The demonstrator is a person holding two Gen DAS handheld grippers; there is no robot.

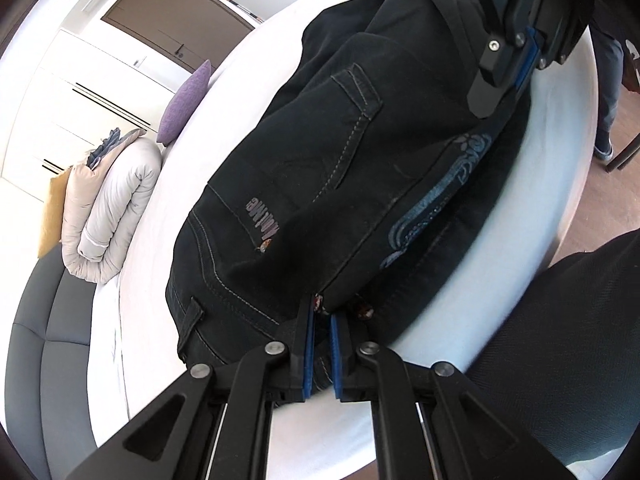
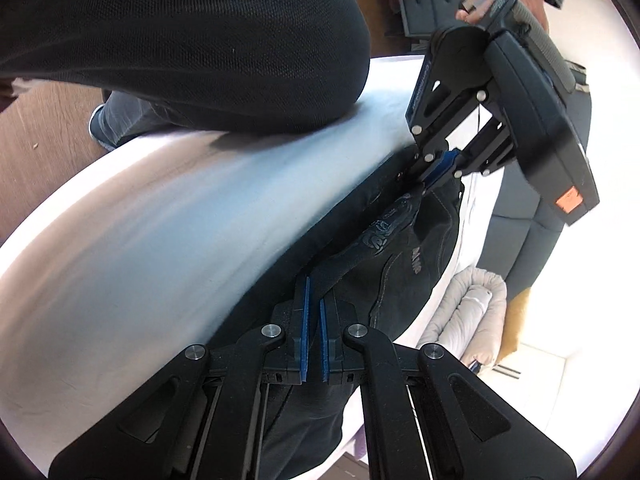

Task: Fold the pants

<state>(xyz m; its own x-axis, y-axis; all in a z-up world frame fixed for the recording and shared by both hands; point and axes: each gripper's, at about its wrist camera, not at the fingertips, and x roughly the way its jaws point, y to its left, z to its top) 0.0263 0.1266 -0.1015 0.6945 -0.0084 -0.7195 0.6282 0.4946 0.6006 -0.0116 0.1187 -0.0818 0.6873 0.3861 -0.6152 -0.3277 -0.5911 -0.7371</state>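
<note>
Black jeans [image 1: 320, 168] with blue embroidery lie on a white bed [image 1: 224, 92], held up along one edge. My left gripper [image 1: 323, 312] is shut on the waistband end of the jeans. My right gripper [image 2: 314, 288] is shut on the jeans' edge further along the leg [image 2: 400, 240]. In the left wrist view the right gripper [image 1: 508, 76] shows at the top right, clamped on the fabric. In the right wrist view the left gripper [image 2: 436, 168] shows at the far end, pinching the jeans.
A rolled grey duvet [image 1: 116, 208] and a purple pillow [image 1: 188, 100] lie on the bed's far side by a grey headboard [image 1: 44, 340]. The person's dark-clad body [image 2: 180, 40] leans at the bed's edge. Wooden floor [image 2: 44, 128] lies beside the bed.
</note>
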